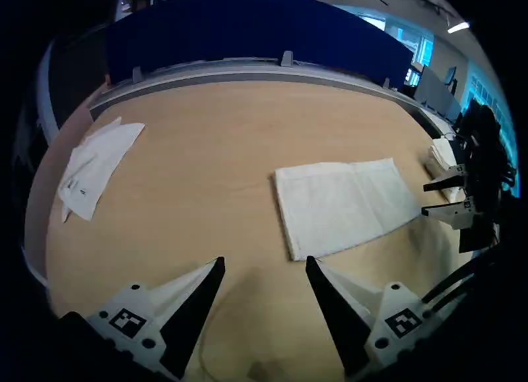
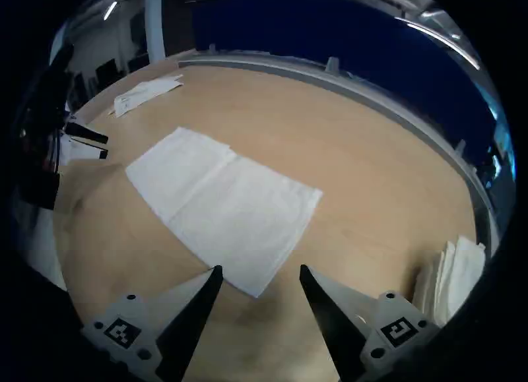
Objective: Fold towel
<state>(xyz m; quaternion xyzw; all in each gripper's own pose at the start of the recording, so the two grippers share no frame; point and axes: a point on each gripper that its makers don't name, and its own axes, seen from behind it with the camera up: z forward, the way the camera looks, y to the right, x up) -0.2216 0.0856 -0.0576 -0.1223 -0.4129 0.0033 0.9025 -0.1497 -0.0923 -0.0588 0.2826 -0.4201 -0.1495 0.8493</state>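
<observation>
- I hold my left gripper [image 1: 264, 259] low over the table [image 1: 218, 138], pointing forward across the wood. Its jaws are spread wide, with nothing between them but bare tabletop.
- The towel [image 1: 343, 207] lies flat in the middle of the table, a white cloth spread out as a rectangle. In the left gripper view, one of its near corners sits just beside the tip of my left gripper's right-hand finger.
- I hold my right gripper [image 2: 260, 268] at the towel's opposite end, also low and facing forward. It is released too, fingers well apart.
- In the right gripper view, a near corner of the towel shows in the gap between those open fingers. I cannot tell whether either finger touches the cloth.
- In the left gripper view my right gripper shows at the far right edge, its tips close to the towel's short end. In the right gripper view my left gripper shows at the far left, near the towel's other end.
- A smaller folded towel [image 1: 99, 164] lies well apart on the table.
- A stack of towels [image 2: 455, 276] sits at the table's edge, near my right gripper.
- A blue partition [image 1: 251, 32] stands along the far side of the table.
</observation>
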